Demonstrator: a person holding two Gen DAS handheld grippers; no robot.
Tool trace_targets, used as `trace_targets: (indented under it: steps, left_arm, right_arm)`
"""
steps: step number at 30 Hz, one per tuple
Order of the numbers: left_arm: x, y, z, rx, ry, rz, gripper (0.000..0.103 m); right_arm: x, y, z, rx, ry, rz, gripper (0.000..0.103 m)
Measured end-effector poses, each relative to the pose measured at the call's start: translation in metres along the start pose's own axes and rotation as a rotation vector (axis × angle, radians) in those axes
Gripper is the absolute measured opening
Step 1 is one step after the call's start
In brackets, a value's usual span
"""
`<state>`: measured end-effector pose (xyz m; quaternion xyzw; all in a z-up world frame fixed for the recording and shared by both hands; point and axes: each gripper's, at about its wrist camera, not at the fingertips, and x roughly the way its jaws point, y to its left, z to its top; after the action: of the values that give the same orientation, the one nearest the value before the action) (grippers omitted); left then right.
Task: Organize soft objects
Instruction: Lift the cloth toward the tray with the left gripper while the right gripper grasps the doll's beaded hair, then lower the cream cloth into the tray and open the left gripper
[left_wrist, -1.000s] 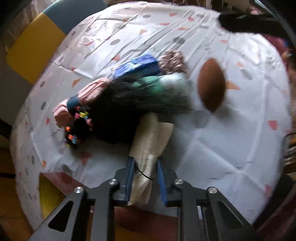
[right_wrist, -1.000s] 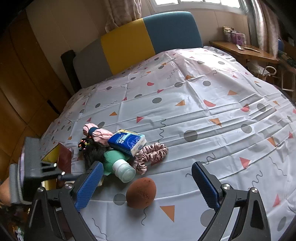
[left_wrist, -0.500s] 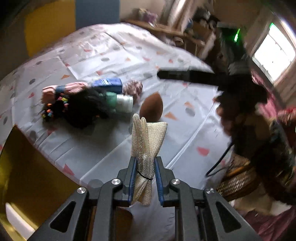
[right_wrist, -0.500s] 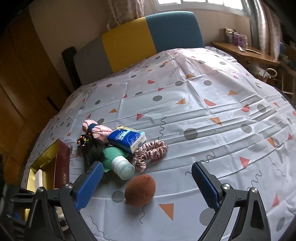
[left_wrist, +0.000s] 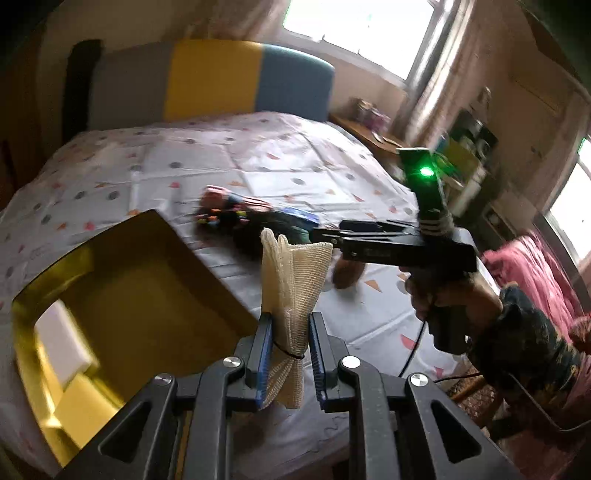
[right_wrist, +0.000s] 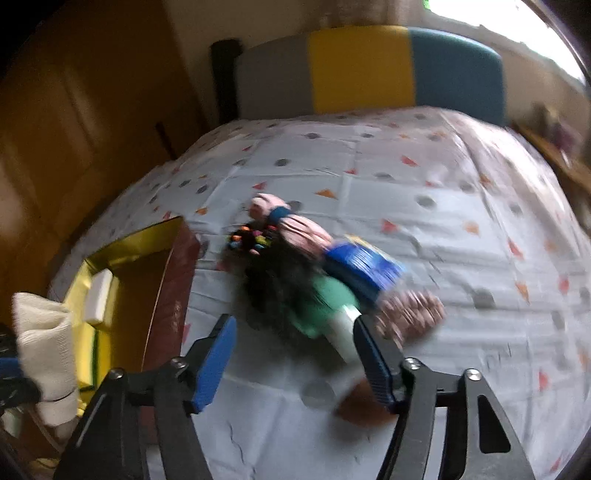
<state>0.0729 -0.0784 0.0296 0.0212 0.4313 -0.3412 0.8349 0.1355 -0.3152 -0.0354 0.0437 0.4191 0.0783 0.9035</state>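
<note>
My left gripper (left_wrist: 288, 325) is shut on a cream mesh cloth bundle (left_wrist: 293, 273) tied with a black band, held in the air beside the gold-lined box (left_wrist: 122, 295). The bundle also shows at the left edge of the right wrist view (right_wrist: 44, 354). My right gripper (right_wrist: 295, 354) is open above the pile of soft things: a black hairy item (right_wrist: 284, 280), a green and white item (right_wrist: 332, 306), a blue tissue pack (right_wrist: 362, 266), a pink scrunchie (right_wrist: 410, 310), a pink roll (right_wrist: 291, 225) and a brown sponge (right_wrist: 362, 406).
The gold-lined box (right_wrist: 122, 280) with dark red sides holds a white block (right_wrist: 98, 295) and stands at the bed's left edge. A grey, yellow and blue headboard (right_wrist: 365, 74) is at the back. The patterned sheet (right_wrist: 461, 206) covers the bed.
My left gripper lifted the cream bundle off the pile and swung left to the gold box. My right gripper moved forward and down over the pile.
</note>
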Motion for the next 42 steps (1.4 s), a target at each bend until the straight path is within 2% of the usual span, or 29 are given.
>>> trace_targets:
  steps: [5, 10, 11, 12, 13, 15, 16, 17, 19, 25, 29, 37, 42]
  left_arm:
    - [-0.014, 0.022, -0.015, -0.07, -0.04, 0.013, 0.018]
    - [-0.028, 0.046, -0.029, -0.136, -0.068, 0.03, 0.018]
    - [-0.029, 0.05, -0.031, -0.147, -0.07, 0.031, 0.018]
    - [-0.031, 0.056, -0.034, -0.165, -0.076, 0.035, 0.018]
    - [-0.033, 0.059, -0.035, -0.177, -0.078, 0.035, 0.018]
    - [-0.035, 0.067, -0.039, -0.199, -0.083, 0.041, 0.018]
    - [-0.036, 0.07, -0.041, -0.207, -0.086, 0.044, 0.018]
    - [-0.037, 0.073, -0.042, -0.216, -0.088, 0.045, 0.018]
    - [-0.039, 0.076, -0.045, -0.23, -0.098, 0.051, 0.018]
    - [-0.042, 0.082, -0.05, -0.263, -0.115, 0.058, 0.018]
    - [-0.044, 0.081, -0.054, -0.27, -0.119, 0.068, 0.018]
    - [-0.045, 0.093, -0.061, -0.355, -0.1, 0.115, 0.018]
    - [-0.039, 0.107, -0.059, -0.421, -0.084, 0.131, 0.018]
  right_arm:
    - [0.046, 0.042, 0.038, -0.172, 0.052, -0.063, 0.057]
    - [0.102, 0.067, 0.059, -0.323, 0.167, -0.134, 0.057]
    - [0.112, 0.07, 0.058, -0.349, 0.195, -0.15, 0.049]
    - [0.122, 0.073, 0.057, -0.372, 0.221, -0.169, 0.037]
    - [0.134, 0.073, 0.055, -0.388, 0.263, -0.204, 0.034]
    - [0.148, 0.071, 0.052, -0.382, 0.298, -0.222, 0.028]
    - [0.149, 0.069, 0.052, -0.37, 0.291, -0.214, 0.025]
    - [0.147, 0.067, 0.053, -0.348, 0.286, -0.203, 0.018]
    - [0.137, 0.062, 0.055, -0.287, 0.273, -0.161, 0.012]
    - [0.081, 0.061, 0.045, -0.197, 0.18, -0.005, 0.011]
    - [0.058, 0.059, 0.021, -0.132, 0.188, 0.072, 0.011]
    - [0.052, 0.045, -0.056, -0.076, 0.282, 0.06, 0.012]
    - [0.051, 0.039, -0.067, -0.071, 0.264, 0.068, 0.012]
